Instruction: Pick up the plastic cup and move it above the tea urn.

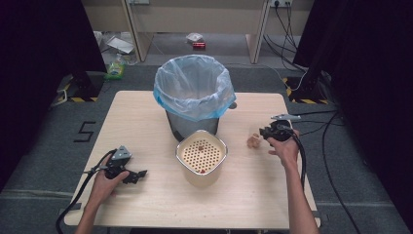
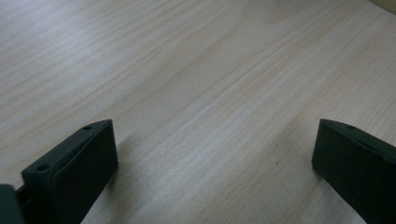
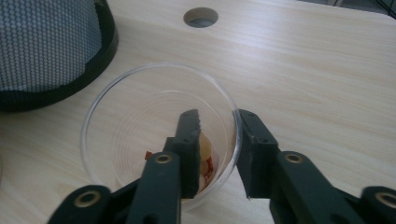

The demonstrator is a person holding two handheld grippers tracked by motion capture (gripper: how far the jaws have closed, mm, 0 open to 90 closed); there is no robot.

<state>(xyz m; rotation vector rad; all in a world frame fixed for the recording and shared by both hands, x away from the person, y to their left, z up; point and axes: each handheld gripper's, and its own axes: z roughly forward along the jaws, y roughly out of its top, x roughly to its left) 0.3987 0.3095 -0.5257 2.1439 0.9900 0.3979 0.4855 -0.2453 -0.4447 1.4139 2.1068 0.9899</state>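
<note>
My right gripper (image 3: 218,140) straddles the near wall of a clear plastic cup (image 3: 140,93); one finger sits inside the cup, the other outside against the rim, and the gap between them is narrow, so I judge the wall to be pinched or very nearly so; I cannot confirm full pad contact. The cup stands upright on the surface (image 1: 146,117), to the right of the cream perforated container (image 1: 201,157) and near the mesh bin (image 3: 51,42) with its blue bag liner (image 1: 192,85); a small reddish scrap (image 3: 208,165) lies at its bottom. I expect the cup to be very light, thin-walled and flexible; it will deform under a hard squeeze and may crack at the rim; the smooth plastic is likely slippery. The recommended hold is on the wall just below the rim, where the rolled edge stiffens it; apply moderate pressure only; keep the cup upright until it is over the bin. My left gripper (image 2: 215,154) rests low over bare surface with its fingers wide apart, holding nothing.
</note>
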